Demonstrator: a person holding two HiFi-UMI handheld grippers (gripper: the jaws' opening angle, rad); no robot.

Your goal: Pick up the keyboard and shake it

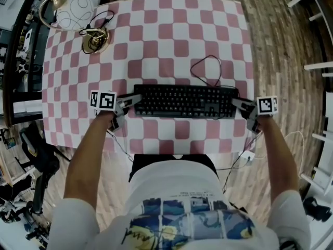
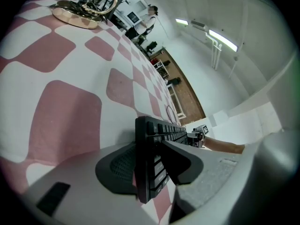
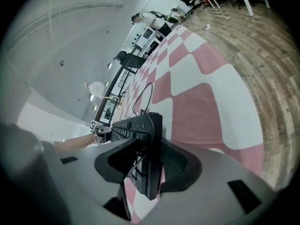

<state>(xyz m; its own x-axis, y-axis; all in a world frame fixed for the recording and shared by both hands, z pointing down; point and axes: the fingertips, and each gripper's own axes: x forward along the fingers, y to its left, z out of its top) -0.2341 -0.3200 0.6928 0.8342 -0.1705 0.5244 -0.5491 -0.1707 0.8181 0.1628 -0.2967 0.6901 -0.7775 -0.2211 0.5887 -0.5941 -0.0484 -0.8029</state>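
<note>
Now, keyboard (image 1: pixel 182 101) on tablecloth (image 1: pixel 156 25), left tongs (image 1: pixel 132 102) clamping one end, right tongs (image 1: pixel 237 104) other

Can't read keyboard (image 1: pixel 184 101) key legends; can't see its ends, covered by left gripper (image 1: pixel 130 102) and right gripper (image 1: pixel 240 104).
</note>
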